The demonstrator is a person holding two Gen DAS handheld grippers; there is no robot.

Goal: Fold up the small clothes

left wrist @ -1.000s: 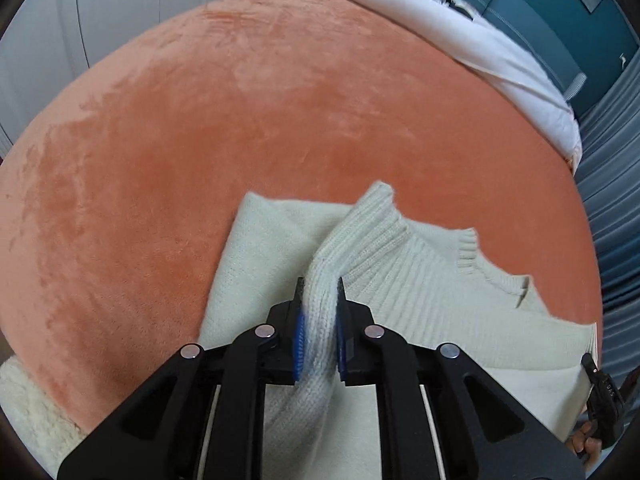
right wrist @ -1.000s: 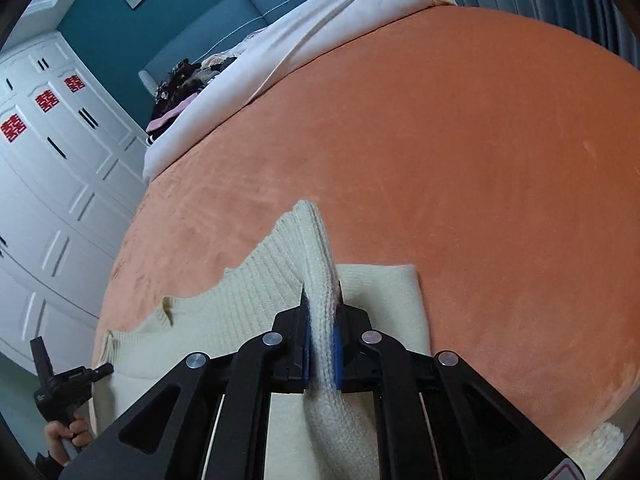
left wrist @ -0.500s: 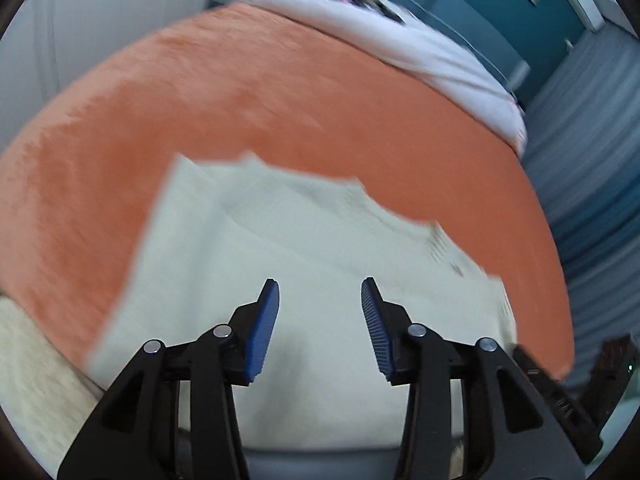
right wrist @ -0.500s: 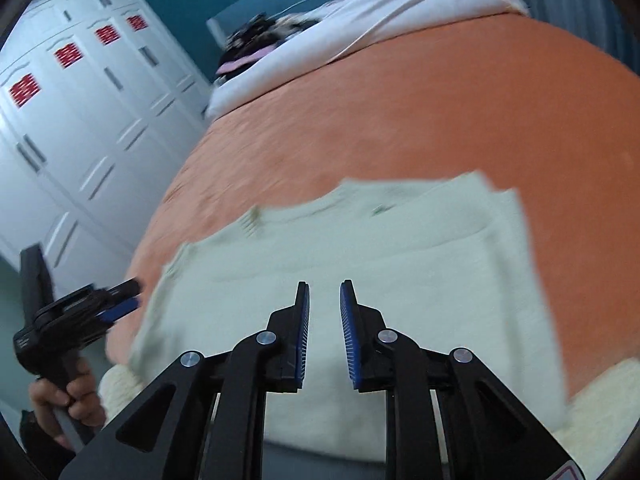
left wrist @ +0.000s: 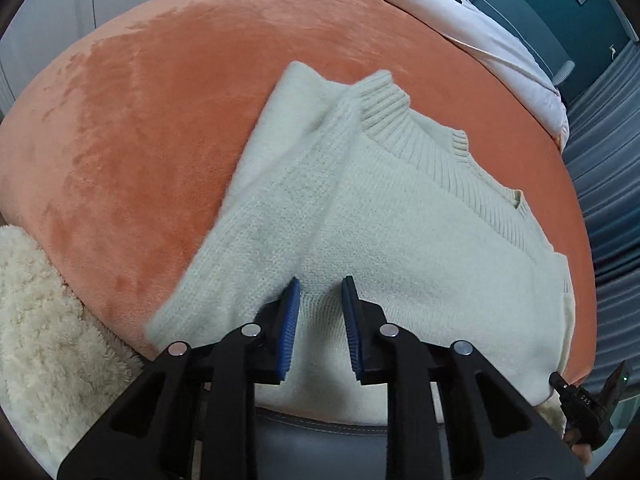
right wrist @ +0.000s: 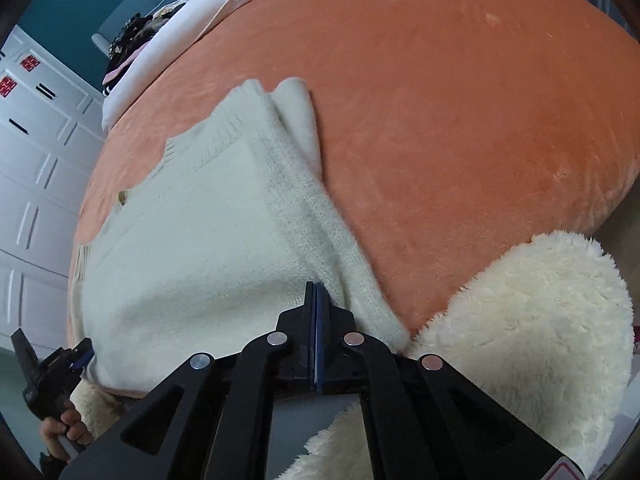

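Note:
A cream knitted sweater (left wrist: 400, 232) lies on the orange blanket (left wrist: 160, 120), with one sleeve folded across its body toward the ribbed collar (left wrist: 392, 116). My left gripper (left wrist: 320, 308) is open and empty, low over the sweater's near hem. In the right wrist view the same sweater (right wrist: 192, 248) lies with its other sleeve (right wrist: 320, 232) folded along its right edge. My right gripper (right wrist: 317, 300) is shut with nothing between its blue pads, just above the near end of that sleeve.
A fluffy cream rug or cushion lies at the bed's near edge (left wrist: 44, 320) (right wrist: 528, 328). White bedding (left wrist: 460, 12) and dark clothes (right wrist: 136, 28) lie at the far end. White wardrobe doors (right wrist: 32, 152) stand at the left. The left gripper shows in the right view (right wrist: 52, 368).
Both grippers let go of the sleeves, which now lie folded on the sweater. Both drew back to the near hem. The right gripper closed empty; the left stays open.

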